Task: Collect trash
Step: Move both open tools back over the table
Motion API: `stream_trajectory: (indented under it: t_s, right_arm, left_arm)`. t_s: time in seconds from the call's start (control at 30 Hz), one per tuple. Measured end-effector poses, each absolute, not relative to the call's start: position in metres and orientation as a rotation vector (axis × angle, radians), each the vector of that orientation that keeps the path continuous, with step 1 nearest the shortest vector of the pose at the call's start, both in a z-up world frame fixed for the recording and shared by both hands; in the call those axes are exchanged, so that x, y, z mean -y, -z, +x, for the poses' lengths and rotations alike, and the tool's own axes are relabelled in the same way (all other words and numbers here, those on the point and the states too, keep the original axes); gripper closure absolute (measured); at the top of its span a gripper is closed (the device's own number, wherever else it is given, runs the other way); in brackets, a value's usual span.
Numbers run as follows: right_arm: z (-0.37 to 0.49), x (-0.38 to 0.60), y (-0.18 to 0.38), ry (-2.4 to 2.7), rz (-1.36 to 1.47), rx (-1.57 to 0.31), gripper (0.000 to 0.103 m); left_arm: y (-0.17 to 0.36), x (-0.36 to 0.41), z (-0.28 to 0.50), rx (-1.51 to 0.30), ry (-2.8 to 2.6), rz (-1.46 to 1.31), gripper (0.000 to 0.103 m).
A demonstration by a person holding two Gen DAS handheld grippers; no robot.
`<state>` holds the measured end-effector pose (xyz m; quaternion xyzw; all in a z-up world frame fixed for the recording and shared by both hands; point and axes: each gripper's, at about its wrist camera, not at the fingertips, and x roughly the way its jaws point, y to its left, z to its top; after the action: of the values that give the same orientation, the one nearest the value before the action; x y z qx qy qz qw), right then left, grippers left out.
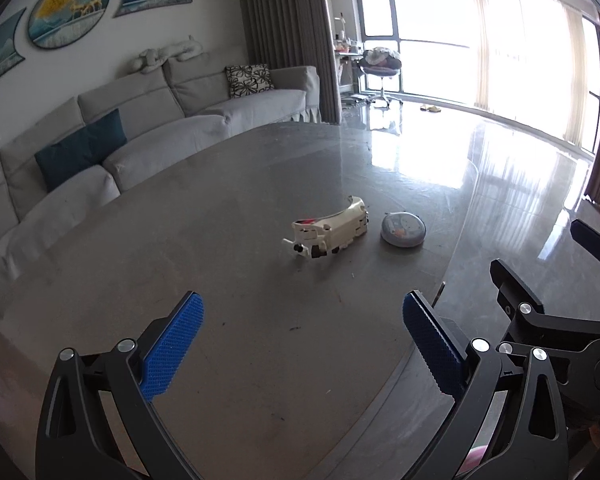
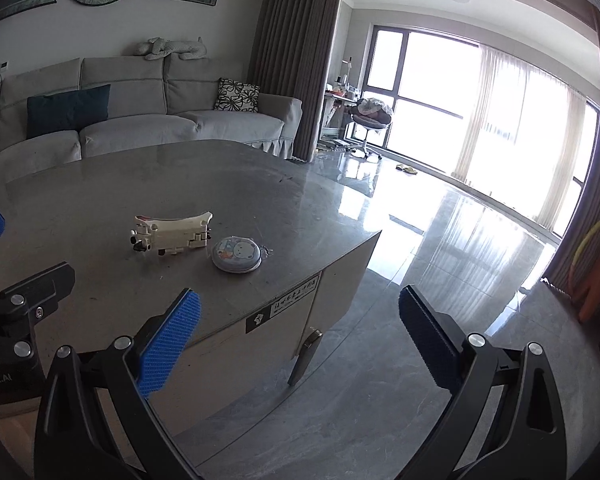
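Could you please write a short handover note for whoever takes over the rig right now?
Left hand-held gripper: open, empty, above the near part of the table.
Right hand-held gripper: open, empty, past the table's corner, over the floor.
White plastic piece and round blue tin lie side by side, a small gap between them, near the table's right edge.
Done: nothing picked up.
Left: grasp both items. No bin is in view.

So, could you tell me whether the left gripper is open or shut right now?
Open. The left gripper has its blue pads spread wide apart over the table, with nothing between them.
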<state>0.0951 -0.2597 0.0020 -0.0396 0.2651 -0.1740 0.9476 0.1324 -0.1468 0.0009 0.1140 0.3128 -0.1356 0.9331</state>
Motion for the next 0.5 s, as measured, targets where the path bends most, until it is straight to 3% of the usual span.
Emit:
stream_trajectory:
  t_s: [0.5]
  right_arm:
    - [0.160,0.277,0.022,0.407,-0.057,-0.583,0.005]
  left_arm:
    - [0.026,0.173,0.205,-0.657,0.320,0.303,0.004]
